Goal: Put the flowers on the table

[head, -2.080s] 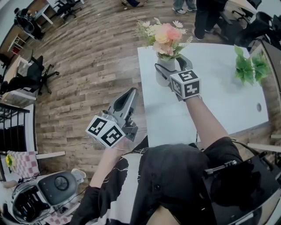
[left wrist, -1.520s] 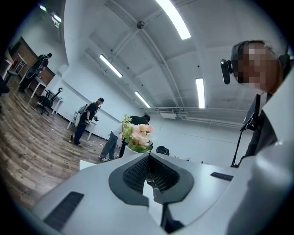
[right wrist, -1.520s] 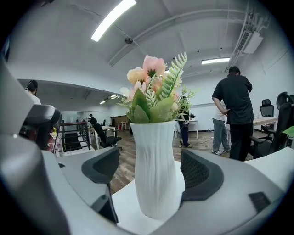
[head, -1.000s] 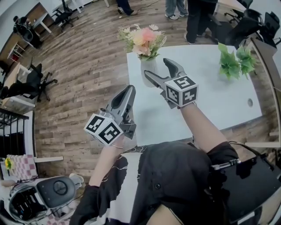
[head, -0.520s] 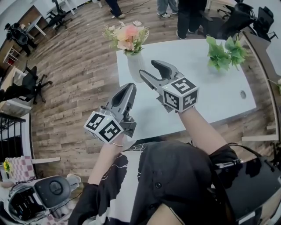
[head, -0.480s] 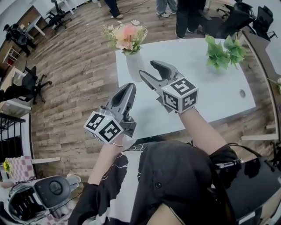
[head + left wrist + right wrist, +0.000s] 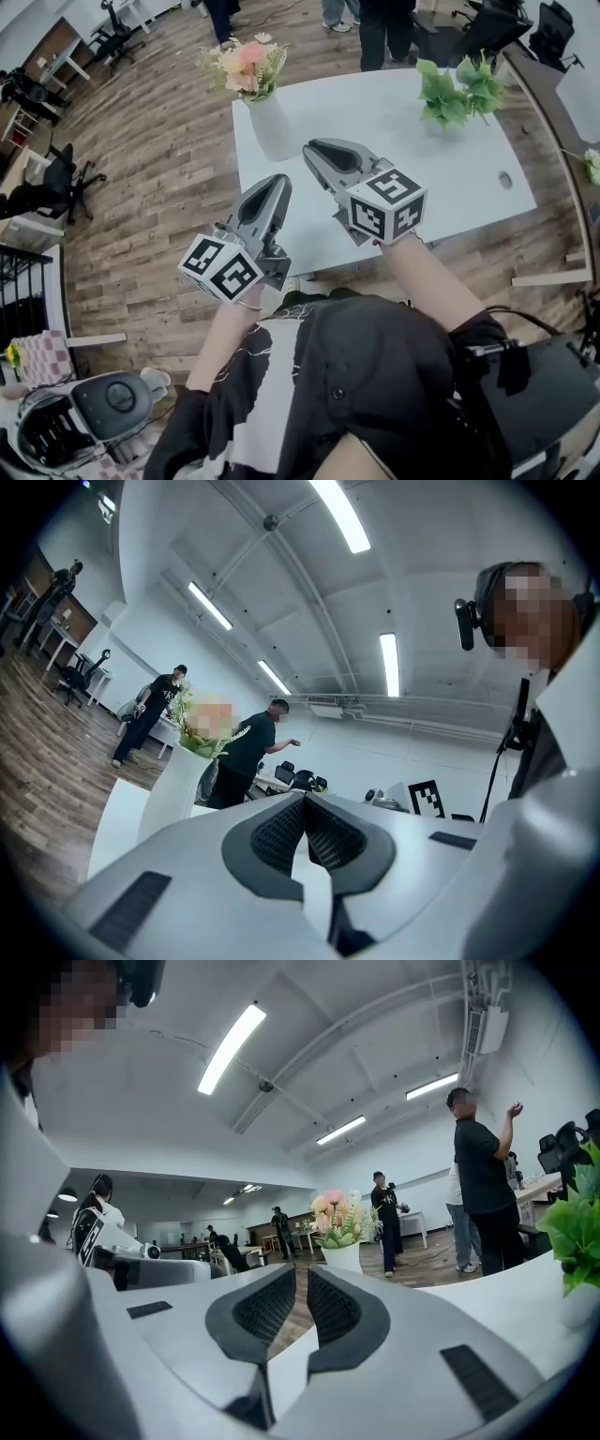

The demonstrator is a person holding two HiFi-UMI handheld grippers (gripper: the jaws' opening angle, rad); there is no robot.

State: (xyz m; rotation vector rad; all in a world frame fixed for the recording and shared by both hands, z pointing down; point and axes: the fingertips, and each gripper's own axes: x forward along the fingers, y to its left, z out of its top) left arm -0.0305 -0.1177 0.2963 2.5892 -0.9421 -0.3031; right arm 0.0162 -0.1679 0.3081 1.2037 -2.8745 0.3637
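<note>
The flowers (image 7: 242,64), pink and cream with green leaves, stand in a white vase (image 7: 272,128) on the far left corner of the white table (image 7: 450,178). My right gripper (image 7: 315,150) hovers over the table a short way on the near side of the vase, apart from it. Its jaws have just been closing and now stand shut with nothing between them. In the right gripper view the flowers (image 7: 336,1218) show beyond my right gripper (image 7: 307,1274). My left gripper (image 7: 274,185), also shut and empty, hangs by the table's left edge. The left gripper view shows the vase (image 7: 173,794) left of my left gripper (image 7: 305,799).
A green potted plant (image 7: 455,89) stands at the table's far right. People (image 7: 380,28) stand beyond the table on the wooden floor (image 7: 159,187). Office chairs (image 7: 47,187) are at the far left. A grey machine (image 7: 103,412) sits at the lower left.
My right gripper, once open around the vase, has drawn back from it and shut its jaws. The vase stays on the table. Both grippers have moved away from the vase.
</note>
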